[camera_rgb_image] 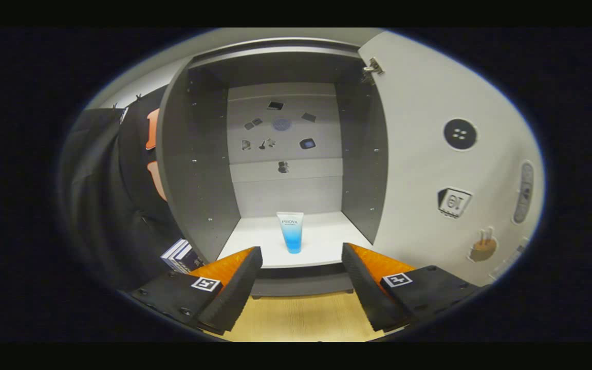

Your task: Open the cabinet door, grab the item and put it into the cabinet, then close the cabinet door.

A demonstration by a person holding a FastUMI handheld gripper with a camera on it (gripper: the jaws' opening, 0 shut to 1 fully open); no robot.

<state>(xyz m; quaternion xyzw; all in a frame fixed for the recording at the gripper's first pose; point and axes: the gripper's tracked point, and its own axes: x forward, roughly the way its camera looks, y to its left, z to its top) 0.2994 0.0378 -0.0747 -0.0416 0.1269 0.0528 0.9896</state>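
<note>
The grey cabinet (201, 169) stands open ahead of me, its door (429, 169) swung out to the right. A small tube (291, 232), white at the top and blue at the bottom, stands upright on its cap on the cabinet's white shelf (327, 241), near the front edge. My gripper (301, 264) is open, just short of the shelf, with nothing between its fingers. The tube stands a little beyond the fingertips (252, 262), in line with the gap and apart from both.
Small dark stickers dot the cabinet's back panel (283, 133). The open door carries stickers and a handle (524, 192) near its far edge. A light wooden tabletop (296, 318) lies under the fingers. A box (180, 254) sits left of the cabinet against the black cloth wall.
</note>
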